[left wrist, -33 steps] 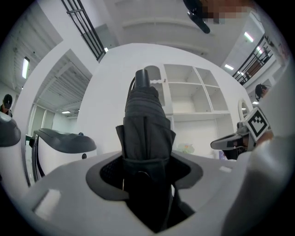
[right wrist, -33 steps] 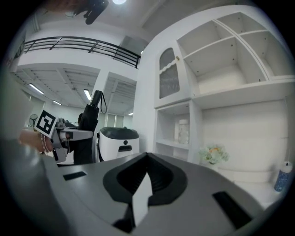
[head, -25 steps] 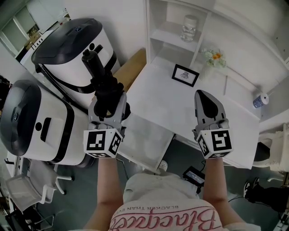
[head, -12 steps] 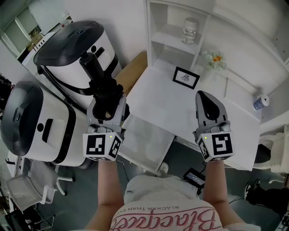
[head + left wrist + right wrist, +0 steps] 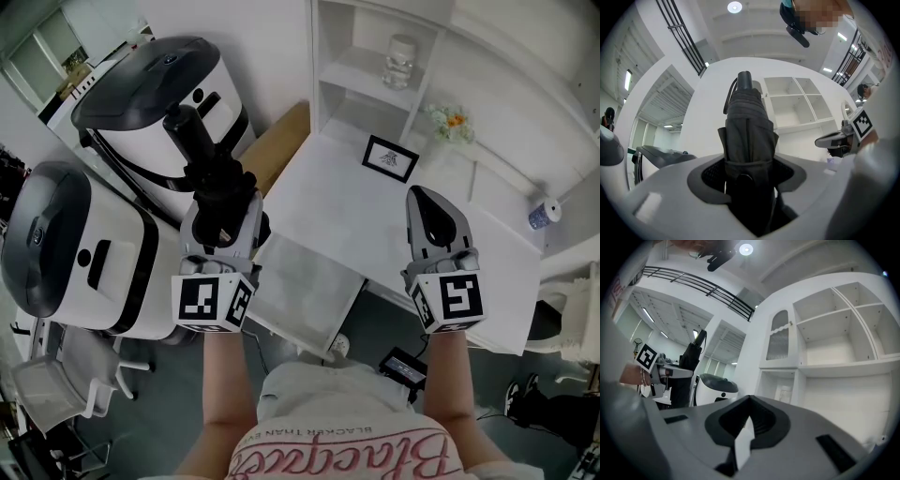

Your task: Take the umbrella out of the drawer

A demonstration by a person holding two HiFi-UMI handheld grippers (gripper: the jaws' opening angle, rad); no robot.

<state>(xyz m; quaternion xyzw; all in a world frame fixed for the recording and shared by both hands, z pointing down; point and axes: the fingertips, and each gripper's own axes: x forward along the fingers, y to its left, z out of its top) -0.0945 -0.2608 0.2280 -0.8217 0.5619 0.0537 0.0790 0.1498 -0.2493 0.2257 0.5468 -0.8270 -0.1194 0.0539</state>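
The left gripper [image 5: 223, 202] is clamped on the folded black umbrella [image 5: 200, 150] — its 2 jaws press the cloth from either side. In the left gripper view the umbrella [image 5: 747, 126] fills the gap between them, and its rounded far end stands well past the tips.

The umbrella is out of the drawer [image 5: 305, 292]. It is held in the air just left of the drawer's left edge and above it, pointing up and away from the person. It points toward the 2 white machines with dark lids [image 5: 155, 103] that stand left of the drawer.

The drawer is pulled out from the white desk [image 5: 328, 202], with its pale floor showing.

The right gripper [image 5: 424, 199] is right of the drawer, over the desk top in the head view and well apart from the umbrella. Its jaws are drawn together to a thin slit with nothing between them.

Beyond the drawer a small black picture frame [image 5: 389, 157] lies on the desk. Farther back, shelves hold a glass jar [image 5: 401, 61] and a small bunch of flowers [image 5: 450, 122].
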